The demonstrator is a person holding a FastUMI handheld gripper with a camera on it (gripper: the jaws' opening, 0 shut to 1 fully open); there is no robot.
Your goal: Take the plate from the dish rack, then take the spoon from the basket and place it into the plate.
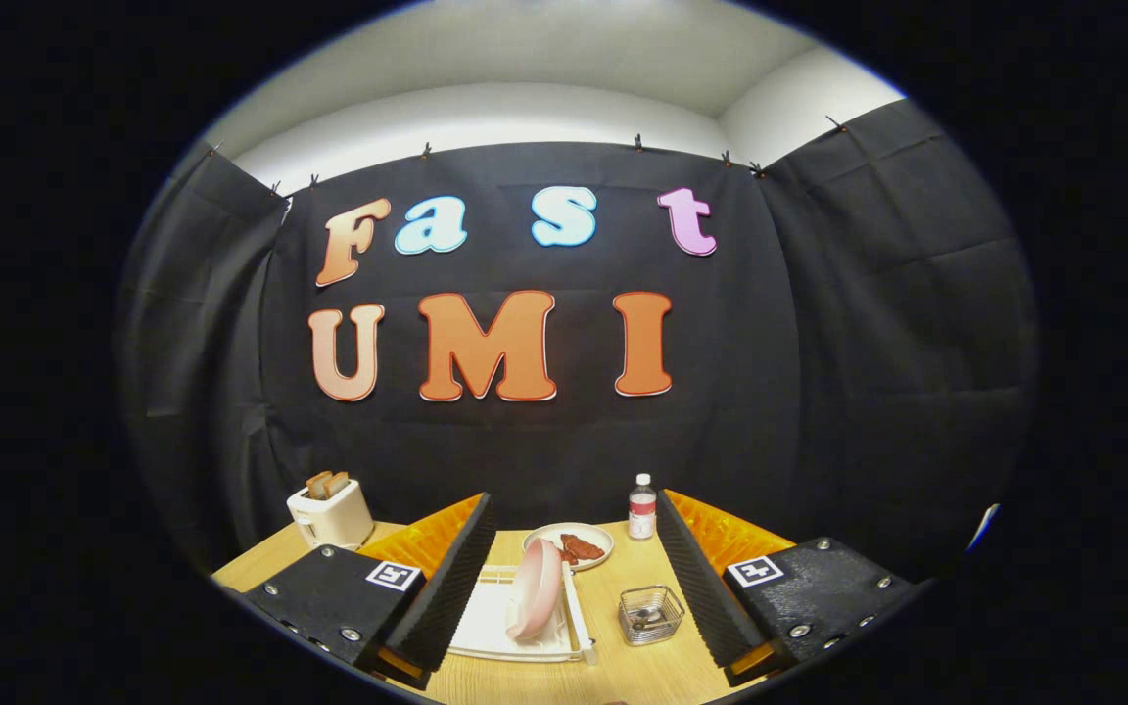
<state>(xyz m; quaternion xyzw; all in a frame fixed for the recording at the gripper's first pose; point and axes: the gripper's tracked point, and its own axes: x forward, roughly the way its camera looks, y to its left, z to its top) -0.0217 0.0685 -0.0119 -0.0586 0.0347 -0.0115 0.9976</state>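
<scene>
While the gripper (564,607) is held wide open with nothing in it, the pink plate (536,589) is seen between its fingers, standing on edge in the white dish rack (486,627) on the table (642,676). It is judged stiff, smooth and slippery, so the top rim is best pinched. The spoon (644,616) lies in the wire basket (651,615) just beside the rack.

Fisheye above tongs (569,578), facing table (642,666)

You've got two plates: a pink plate (536,589) in the one dish rack (515,627), and a white plate (569,541) holding food. Then one wire basket (651,615), one bottle (642,508), one toaster (331,515).
</scene>
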